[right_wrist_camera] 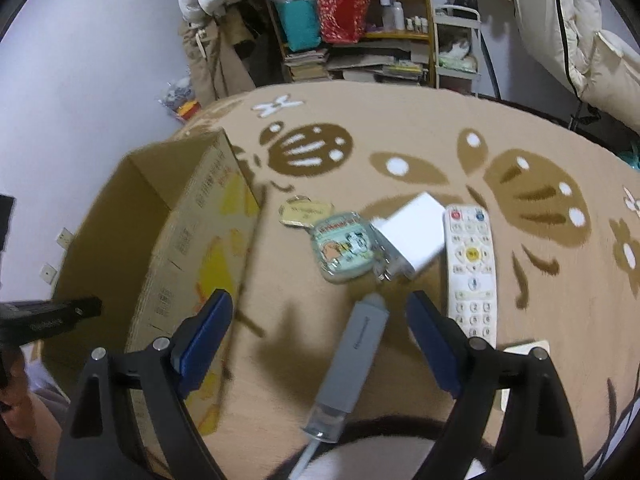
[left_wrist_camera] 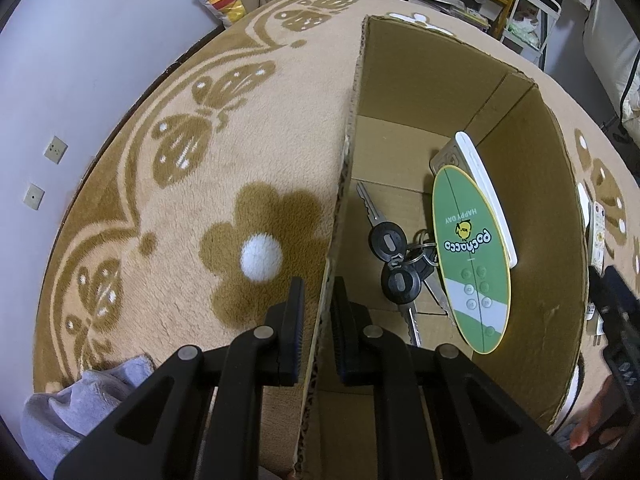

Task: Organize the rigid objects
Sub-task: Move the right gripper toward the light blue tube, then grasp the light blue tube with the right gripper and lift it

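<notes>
The left gripper [left_wrist_camera: 318, 308] has its jaws clamped on the near wall of an open cardboard box [left_wrist_camera: 532, 240], one finger outside against the blanket [left_wrist_camera: 180, 208] and one inside. The box stands on a tan blanket patterned with brown butterflies and flowers.

Inside the box lie a bunch of keys [left_wrist_camera: 396, 256] with two round black heads, flat on the bottom, and a green oval card [left_wrist_camera: 472, 256] printed "HAPPY DAY", which leans tilted against the right wall. Behind the card, a white-edged flat thing [left_wrist_camera: 480, 184] also leans on that wall (what it is cannot be told).

The right gripper [right_wrist_camera: 320, 332] hangs above the blanket just right of the box [right_wrist_camera: 188, 240], its blue-padded jaws spread wide and holding nothing. Between the fingers in this view lies a grey pen-like tool [right_wrist_camera: 352, 356] with a clear tip pointing toward the camera; it appears to rest on the blanket, untouched.

Beyond it sit a white charger [right_wrist_camera: 416, 236] with its prongs toward the camera, a small case [right_wrist_camera: 344, 248] with a cartoon print touching the charger's left side, and a gold tag [right_wrist_camera: 304, 210] just behind the case. A white remote [right_wrist_camera: 472, 268] lies lengthwise right of the charger, beside the right finger.

A hand [left_wrist_camera: 596, 416] shows at the lower right edge of the left view.
</notes>
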`<state>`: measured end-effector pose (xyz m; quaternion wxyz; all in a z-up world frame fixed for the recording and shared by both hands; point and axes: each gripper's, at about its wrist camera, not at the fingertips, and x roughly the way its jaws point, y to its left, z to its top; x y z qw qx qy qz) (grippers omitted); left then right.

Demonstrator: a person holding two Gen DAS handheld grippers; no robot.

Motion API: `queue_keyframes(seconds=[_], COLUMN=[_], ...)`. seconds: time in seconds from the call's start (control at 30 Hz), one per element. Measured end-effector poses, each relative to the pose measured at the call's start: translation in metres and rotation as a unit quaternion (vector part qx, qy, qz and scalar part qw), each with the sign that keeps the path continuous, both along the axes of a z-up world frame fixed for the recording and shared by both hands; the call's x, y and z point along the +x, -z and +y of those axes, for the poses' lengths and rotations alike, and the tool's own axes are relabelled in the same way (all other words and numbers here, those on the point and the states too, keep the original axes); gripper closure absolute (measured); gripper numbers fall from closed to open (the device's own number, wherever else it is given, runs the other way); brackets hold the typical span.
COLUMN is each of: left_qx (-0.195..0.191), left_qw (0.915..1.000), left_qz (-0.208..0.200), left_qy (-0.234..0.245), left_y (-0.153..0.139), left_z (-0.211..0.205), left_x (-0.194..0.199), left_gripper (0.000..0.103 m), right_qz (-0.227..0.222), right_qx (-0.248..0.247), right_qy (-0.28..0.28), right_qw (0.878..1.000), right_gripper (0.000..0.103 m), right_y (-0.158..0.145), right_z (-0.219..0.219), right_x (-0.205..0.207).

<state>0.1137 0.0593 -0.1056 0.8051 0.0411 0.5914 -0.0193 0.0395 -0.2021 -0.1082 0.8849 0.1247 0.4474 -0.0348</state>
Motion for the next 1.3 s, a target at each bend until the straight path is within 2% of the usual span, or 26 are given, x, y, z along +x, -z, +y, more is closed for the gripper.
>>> queue_keyframes(seconds=[0.07,0.17,0.27,0.47,0.7,0.73,0.77,0.8,1.07,1.3], left_qx=[-0.001,-0.001,-0.002,-0.001,-0.001,-0.001,-0.001,0.000,-0.001,-0.001], left_qw=[1.0000,1.0000,1.0000,1.0000,1.0000,1.0000,1.0000,1.0000,1.0000,1.0000], left_qz=[0.001,0.001,0.001,0.001,0.001,0.001,0.001,0.001,0.001,0.001], left_qy=[-0.001,-0.001,-0.001,0.000,0.000,0.000,0.000,0.000,0.000,0.000], left_y=[-0.001,-0.002,-0.002,-0.003,-0.002,-0.002,-0.002,-0.002,-0.002,-0.002], left_z=[-0.002,-0.003,-0.001,0.001,0.002,0.002,0.002,0.002,0.002,0.002], left_x=[-0.001,-0.001,-0.001,0.000,0.000,0.000,0.000,0.000,0.000,0.000], left_gripper=[0.091,0.091,0.091,0.091,0.091,0.091,0.091,0.091,0.091,0.091], right_qz=[0.011,0.030,0.049,0.087,0.098,0.100,0.103,0.105,0.082,0.074], right_qx=[0.009,0.015,0.010,-0.011,-0.018,-0.025,-0.036,-0.040,-0.016,-0.029], right_qy=[0.001,0.000,-0.007,0.008,0.014,0.015,0.017,0.017,0.034,0.032], right_qw=[1.000,0.999,0.999,0.996,0.995,0.995,0.994,0.993,0.996,0.996], right_gripper=[0.011,0.021,0.023,0.047,0.051,0.054,0.062,0.064,0.071,0.072], right_y=[0.009,0.022,0.034,0.052,0.056,0.057,0.058,0.059,0.055,0.054], right_z=[-0.002,-0.001,0.003,0.005,0.005,0.006,0.007,0.007,0.003,0.006], right_x=[0.000,0.002,0.003,0.003,0.001,0.000,0.001,0.001,0.000,0.001])
